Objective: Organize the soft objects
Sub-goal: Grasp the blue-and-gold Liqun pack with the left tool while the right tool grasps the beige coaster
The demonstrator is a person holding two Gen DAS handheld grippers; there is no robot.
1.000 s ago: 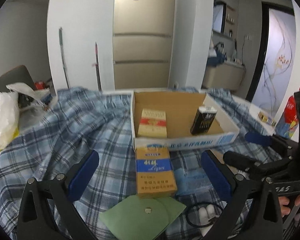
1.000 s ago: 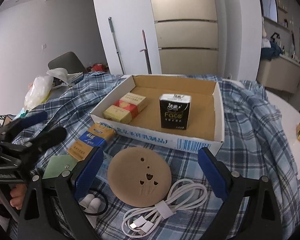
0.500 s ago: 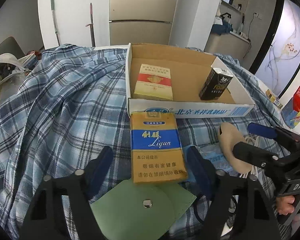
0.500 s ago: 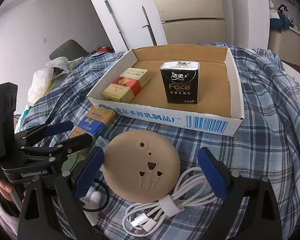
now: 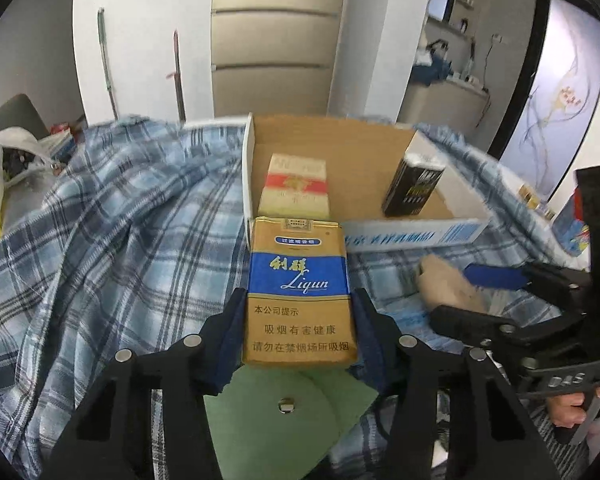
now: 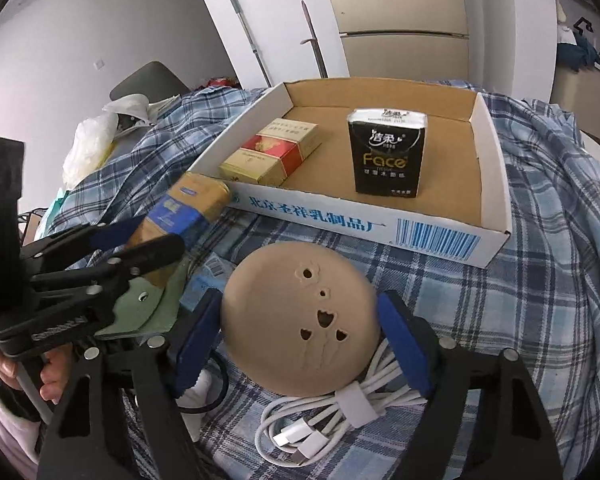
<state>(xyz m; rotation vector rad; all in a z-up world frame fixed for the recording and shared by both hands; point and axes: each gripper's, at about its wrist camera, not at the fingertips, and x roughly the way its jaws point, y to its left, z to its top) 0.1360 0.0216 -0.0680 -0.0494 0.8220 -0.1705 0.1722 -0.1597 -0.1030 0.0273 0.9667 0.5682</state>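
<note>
Both claws have closed since a moment ago. Left gripper (image 5: 298, 322) now clenches the Liqun pack (image 5: 299, 292), near the cardboard tray (image 6: 496, 184) front wall. Right gripper (image 6: 300, 340) squeezes the tan round pad (image 6: 300, 320). Tray transfer looks next.

Room, daylit interior: plain white walls (image 6: 112, 28); a tall beige panelled cabinet front with horizontal grooves (image 5: 274, 52) between white wall sections; two slim metal poles (image 6: 250, 42) leaning against the white wall beside it. To the right, a dark-framed frosted glass door with a painted floral pattern (image 5: 562, 92), a beige side counter (image 5: 444, 100) carrying small clutter, with a dark blue cloth heaped on it, and a wall shelf above. To the left, a grey chair back (image 6: 150, 80) with a crumpled white plastic bag (image 6: 90, 146) just in front; blue-and-white plaid cloth (image 5: 112, 232) covers the tabletop.
</note>
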